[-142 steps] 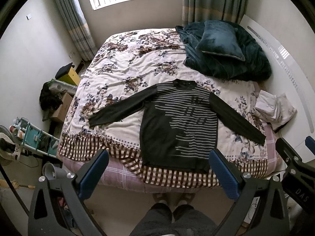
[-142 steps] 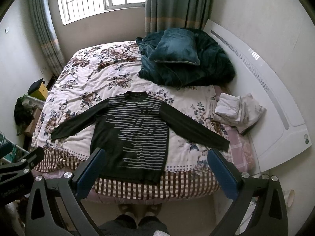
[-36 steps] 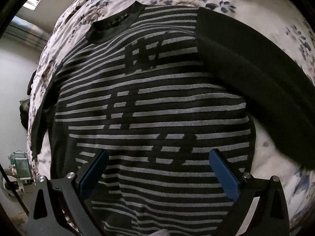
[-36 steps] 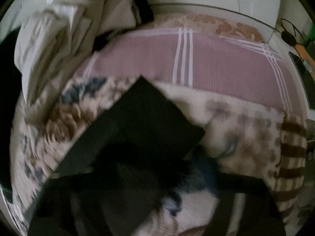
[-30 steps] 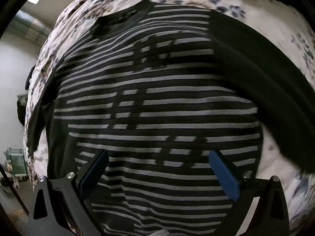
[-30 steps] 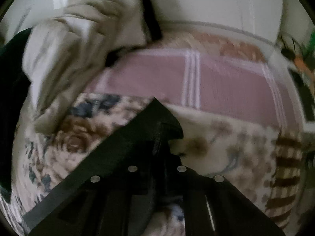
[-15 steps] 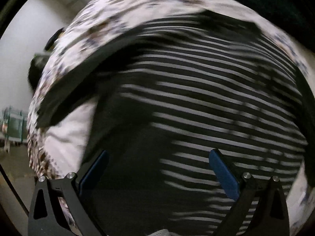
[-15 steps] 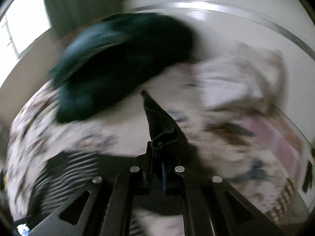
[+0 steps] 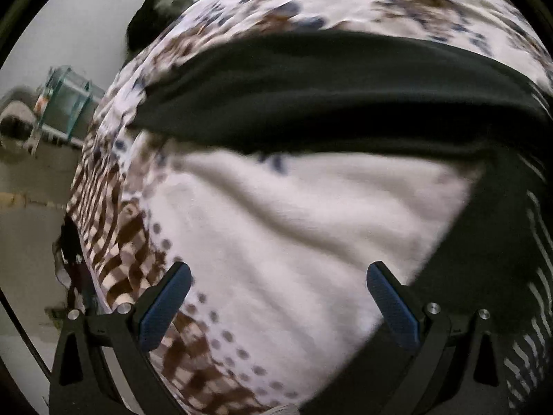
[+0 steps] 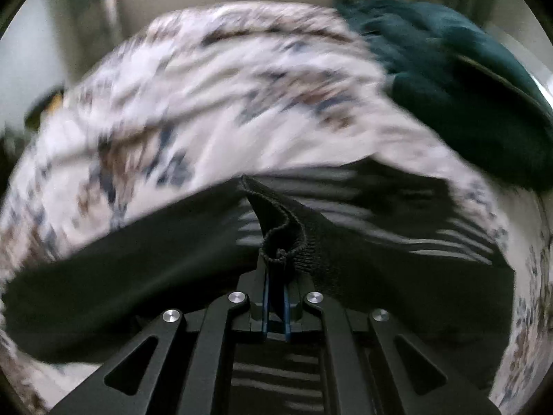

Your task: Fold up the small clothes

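Here, the floral bedspread (image 9: 293, 228) fills most of both views, with its brown checked border (image 9: 114, 242) running off beyond the outer side of the left fingers. On it lies the dark striped sweater (image 10: 397, 214): in the right wrist view the body spreads ahead of and beneath the jaws, and in the left wrist view one plain dark sleeve (image 9: 328, 93) stretches across the bed well ahead of the jaws, while the striped body edge sits to the right of the right-hand finger. A dark green blanket (image 10: 466, 79) is heaped far ahead and to the right of the right gripper. The right gripper (image 10: 275, 297) has its jaws pressed together on the ribbed sleeve cuff (image 10: 280, 228), which stands up just above the fingertips. The left gripper (image 9: 278, 306) hangs over bare bedspread, jaws spread wide, with nothing between them.
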Motion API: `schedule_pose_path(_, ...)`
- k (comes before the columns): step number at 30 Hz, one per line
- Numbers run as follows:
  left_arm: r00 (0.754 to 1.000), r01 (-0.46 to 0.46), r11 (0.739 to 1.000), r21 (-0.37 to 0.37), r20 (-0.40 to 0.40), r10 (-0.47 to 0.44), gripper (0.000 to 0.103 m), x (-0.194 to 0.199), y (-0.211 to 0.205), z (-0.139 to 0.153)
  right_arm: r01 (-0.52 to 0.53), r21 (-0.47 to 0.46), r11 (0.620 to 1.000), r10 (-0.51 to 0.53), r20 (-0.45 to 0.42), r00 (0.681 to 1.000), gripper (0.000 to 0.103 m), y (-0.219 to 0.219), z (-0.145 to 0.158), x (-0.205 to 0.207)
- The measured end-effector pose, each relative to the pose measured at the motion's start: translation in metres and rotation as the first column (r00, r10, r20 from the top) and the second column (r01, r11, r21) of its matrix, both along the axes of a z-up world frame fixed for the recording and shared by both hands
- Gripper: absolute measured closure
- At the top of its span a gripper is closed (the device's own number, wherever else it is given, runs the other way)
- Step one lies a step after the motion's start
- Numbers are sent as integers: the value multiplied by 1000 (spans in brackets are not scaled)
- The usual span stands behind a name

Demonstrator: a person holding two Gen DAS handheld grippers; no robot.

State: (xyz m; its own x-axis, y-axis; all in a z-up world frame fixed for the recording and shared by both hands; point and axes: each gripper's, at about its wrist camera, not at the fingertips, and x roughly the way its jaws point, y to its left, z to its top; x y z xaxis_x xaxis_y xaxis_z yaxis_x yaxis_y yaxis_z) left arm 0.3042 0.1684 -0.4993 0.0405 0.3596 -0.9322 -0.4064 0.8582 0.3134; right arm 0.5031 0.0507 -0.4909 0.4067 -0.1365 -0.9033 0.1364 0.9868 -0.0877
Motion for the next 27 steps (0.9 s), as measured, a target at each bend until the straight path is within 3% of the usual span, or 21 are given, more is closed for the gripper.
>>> schedule_pose_path(3,1000,-28,1000,-5,-4,28,0,-2,14,-9,-8,-31,1000,7,-37,999,98,23,-24,9)
schedule_pose_path(6,998,-57,998,-25,-14,57,0,4,28,-17,-45,-19,999,42,-136,990,94,29,-42,12)
schedule_pose_path(8,996,-84,996,-41,5,84,0,7,39,-15,-42,23,999,45,-153,987,72,14,-27,1)
schedule_pose_path(9,994,-105,993,-53,16,106,0,10,46,-14,-17,43,999,24,-165,986,37,1,-22,-9)
schedule_pose_path(10,992,-126,990,-69,21,128,0,13,53,-13,8,65,998,4,-172,985,12,-11,-14,-17)
schedule_pose_path(13,976,-211,970,-117,24,215,0,20,81,-15,81,49,996,-70,-198,978,10,-48,4,-44)
schedule_pose_path(19,916,-387,892,-233,16,401,0,29,140,-27,222,-1,975,-218,-205,954,8,-107,26,-88)
schedule_pose_path(24,895,-431,853,-293,-18,446,0,38,156,-41,256,7,967,-249,-206,946,6,-124,46,-109)
schedule_pose_path(27,867,-475,807,-351,-31,497,0,40,163,-51,258,20,966,-249,-207,946,6,-122,53,-120)
